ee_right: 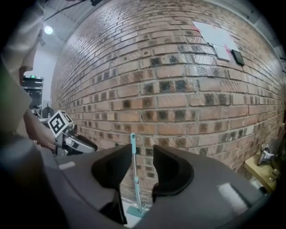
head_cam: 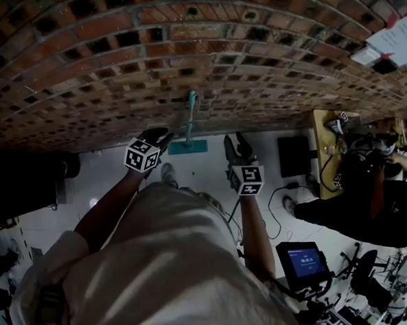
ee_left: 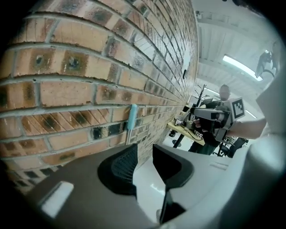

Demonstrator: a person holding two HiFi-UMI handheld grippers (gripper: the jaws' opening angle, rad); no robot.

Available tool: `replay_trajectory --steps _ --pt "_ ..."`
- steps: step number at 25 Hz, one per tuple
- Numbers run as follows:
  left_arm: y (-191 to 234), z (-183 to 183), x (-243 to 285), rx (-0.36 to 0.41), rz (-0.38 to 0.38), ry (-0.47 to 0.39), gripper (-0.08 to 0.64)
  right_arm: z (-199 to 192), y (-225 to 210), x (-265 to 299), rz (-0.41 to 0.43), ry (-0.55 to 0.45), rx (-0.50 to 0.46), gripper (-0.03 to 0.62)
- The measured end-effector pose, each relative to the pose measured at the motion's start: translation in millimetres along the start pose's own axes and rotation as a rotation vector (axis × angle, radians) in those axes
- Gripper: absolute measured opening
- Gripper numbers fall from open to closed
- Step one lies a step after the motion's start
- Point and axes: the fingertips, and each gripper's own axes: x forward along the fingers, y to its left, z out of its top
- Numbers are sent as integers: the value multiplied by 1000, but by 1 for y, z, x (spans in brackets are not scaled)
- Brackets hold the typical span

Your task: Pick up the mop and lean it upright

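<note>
A teal mop [head_cam: 189, 121] stands upright against the brick wall [head_cam: 115, 67], its flat head [head_cam: 187, 147] on the white floor. In the right gripper view the mop [ee_right: 133, 174] shows through the gap between the jaws, well beyond them and untouched. My right gripper [ee_right: 142, 167] is open and holds nothing. In the left gripper view the top of the mop's handle [ee_left: 132, 118] rises against the bricks behind my left gripper [ee_left: 145, 163], which is also open and empty. In the head view the left gripper [head_cam: 157, 137] and right gripper [head_cam: 238, 148] flank the mop, both short of it.
A wooden table [head_cam: 326, 151] with clutter stands at the right, with a person in dark clothes [head_cam: 370, 196] beside it. A device with a lit screen [head_cam: 302, 262] and cables lie on the floor. A dark bulky object [head_cam: 26, 183] sits at the left. Papers [ee_right: 214, 36] hang on the wall.
</note>
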Motion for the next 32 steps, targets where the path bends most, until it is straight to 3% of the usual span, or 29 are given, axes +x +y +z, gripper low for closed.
replay_trajectory --steps 9,13,17,32 --pt "-89 1 8 34 -29 -6 127 -11 -35 -78 -24 -18 11 149" --pt "-108 -4 0 56 -7 -9 84 -18 -37 -103 -24 -30 21 149" --pt "-124 -15 -9 24 6 -18 87 -25 -31 -125 -7 -39 31 149" --pt "-221 -104 -45 -46 71 46 106 -104 -21 -218 47 30 149 147"
